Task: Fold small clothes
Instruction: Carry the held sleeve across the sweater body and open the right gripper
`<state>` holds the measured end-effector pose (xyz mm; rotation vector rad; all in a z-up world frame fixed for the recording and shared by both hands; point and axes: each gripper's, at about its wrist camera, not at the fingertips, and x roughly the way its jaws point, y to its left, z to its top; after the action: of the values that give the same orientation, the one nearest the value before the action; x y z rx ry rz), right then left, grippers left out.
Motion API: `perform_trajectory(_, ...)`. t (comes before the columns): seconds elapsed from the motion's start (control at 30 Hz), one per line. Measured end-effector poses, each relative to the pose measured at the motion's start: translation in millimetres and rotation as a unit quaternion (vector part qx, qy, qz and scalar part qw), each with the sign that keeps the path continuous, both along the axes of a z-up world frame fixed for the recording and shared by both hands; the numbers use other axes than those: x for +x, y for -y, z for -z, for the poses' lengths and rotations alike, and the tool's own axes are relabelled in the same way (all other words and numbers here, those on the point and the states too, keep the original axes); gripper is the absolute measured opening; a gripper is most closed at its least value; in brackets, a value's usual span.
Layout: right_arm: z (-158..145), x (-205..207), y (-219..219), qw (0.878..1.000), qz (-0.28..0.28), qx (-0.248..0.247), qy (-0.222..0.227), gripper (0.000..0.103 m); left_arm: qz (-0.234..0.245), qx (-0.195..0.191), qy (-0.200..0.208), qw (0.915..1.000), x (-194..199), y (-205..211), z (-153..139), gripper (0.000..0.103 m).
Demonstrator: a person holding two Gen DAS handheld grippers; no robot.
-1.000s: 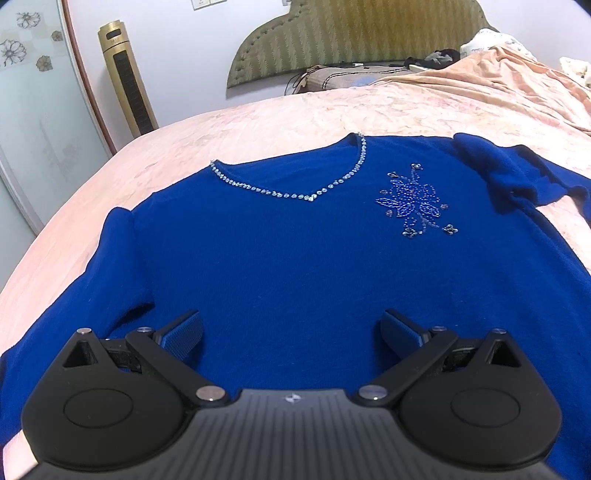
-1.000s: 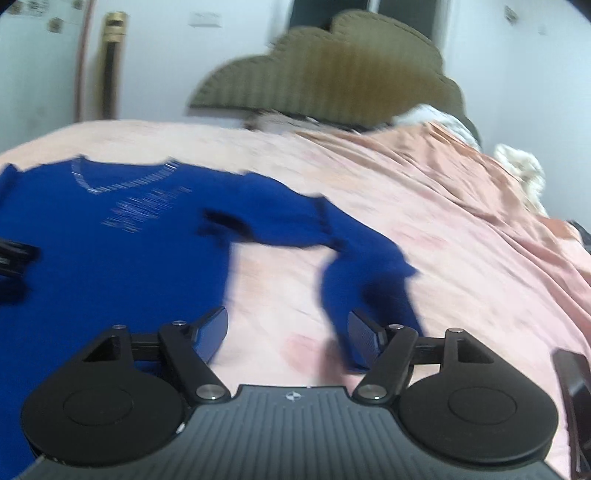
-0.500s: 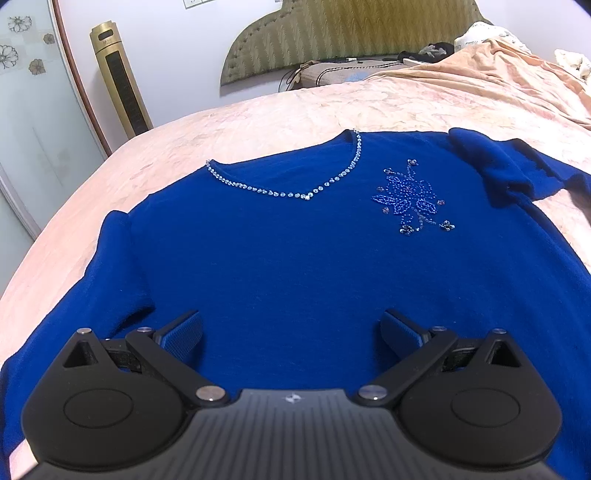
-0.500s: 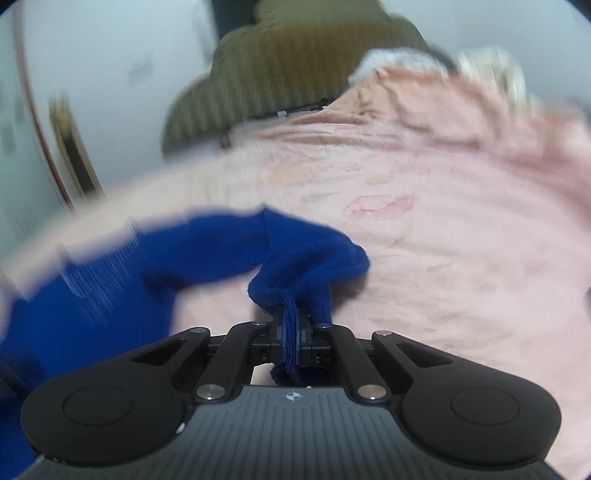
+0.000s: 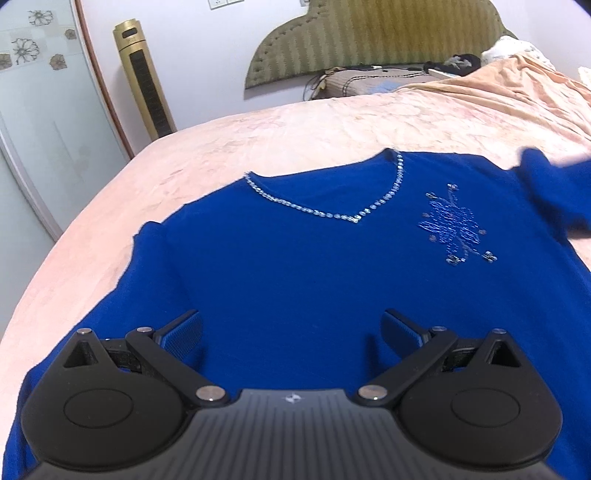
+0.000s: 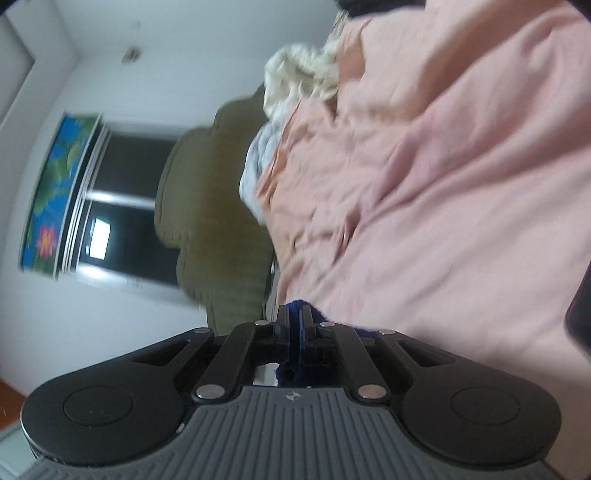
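While the left gripper hangs over the lower front of one blue sweater, its jaws stand spread wide with nothing between them. Left wrist view: sweater lies flat, front up, on the pink bedspread, neckline toward 12 o'clock. One beaded neckline; one beaded flower at 2 o'clock from the gripper. One sleeve runs along the bed edge at 9 o'clock; little bedspread left outside it. The other sleeve is lifted and blurred at 3 o'clock. Bare bedspread is open from 11 to 1 o'clock up to one headboard. One tower fan stands by the wall at 11 o'clock. No containers seen.

Right wrist view: frame rolled sideways, blurred. Right gripper has jaws pressed together, pinching a fold of blue sweater cloth. Rumpled bedspread fills 12 to 4 o'clock; headboard at 10 o'clock; one window at 9 o'clock.
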<state>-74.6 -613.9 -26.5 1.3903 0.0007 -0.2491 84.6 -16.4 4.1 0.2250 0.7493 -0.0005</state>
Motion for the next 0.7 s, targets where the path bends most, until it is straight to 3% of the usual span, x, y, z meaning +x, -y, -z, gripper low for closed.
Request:
perform_trajectory(0.1,-8,12,-19,0.999,-0.029,-0.016,-0.013,0.008,-0.007,-0.001,0.0,1.0,3,-4,-1,0.103)
perform_trajectory(0.23,-17,39,-80,0.993,-0.118,-0.023,-0.007,0.008,-0.01,-0.008,-0.001,0.9999,3,-8,-2,0.103)
perform_trajectory(0.47,-33,106,-216,0.959,-0.283,-0.007,0.024,0.01,-0.005,0.007,0.016,0.9998,-5,-14,-4,0.103)
perform_trajectory(0.7,-47,159,-325,0.924,-0.38,0.019,0.034,0.011,-0.024,-0.007,0.018,0.9995,-8,-35,-7,0.103)
